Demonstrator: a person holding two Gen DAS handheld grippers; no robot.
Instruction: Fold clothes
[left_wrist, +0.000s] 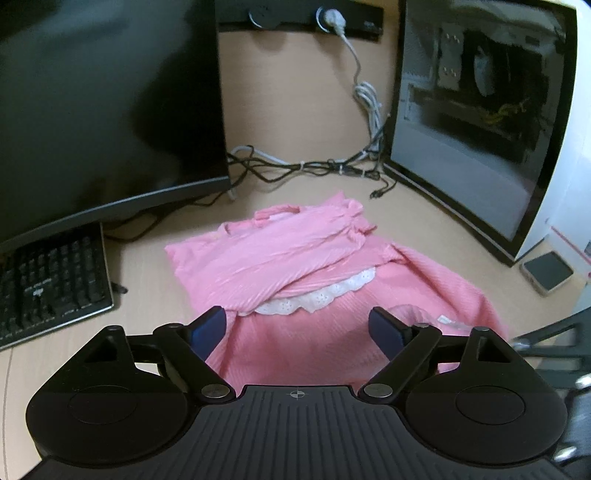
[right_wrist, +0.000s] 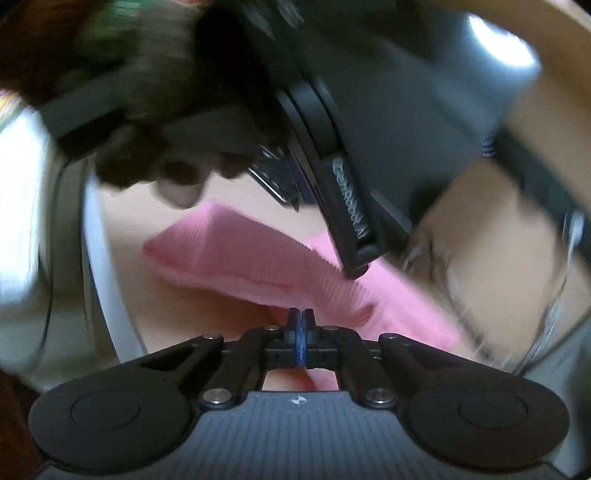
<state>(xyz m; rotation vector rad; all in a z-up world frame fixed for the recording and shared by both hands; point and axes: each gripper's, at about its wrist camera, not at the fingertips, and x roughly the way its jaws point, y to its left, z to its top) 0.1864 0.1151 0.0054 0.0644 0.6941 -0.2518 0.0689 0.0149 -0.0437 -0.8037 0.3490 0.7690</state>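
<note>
Left wrist view: pink garment (left_wrist: 295, 258) just beyond spread, empty left hand-held gripper (left_wrist: 297, 326).

- Garment (left_wrist: 295, 266) lies mid-bench (left_wrist: 147, 266), before a tangle of cables (left_wrist: 306, 166).
- Keyboard (left_wrist: 51, 280) sits left of it, below a monitor (left_wrist: 103, 103).
- Computer case (left_wrist: 480, 122) stands right.

Pink ribbed garment (left_wrist: 332, 258) with white eyelet lace trim (left_wrist: 321, 295).
</note>
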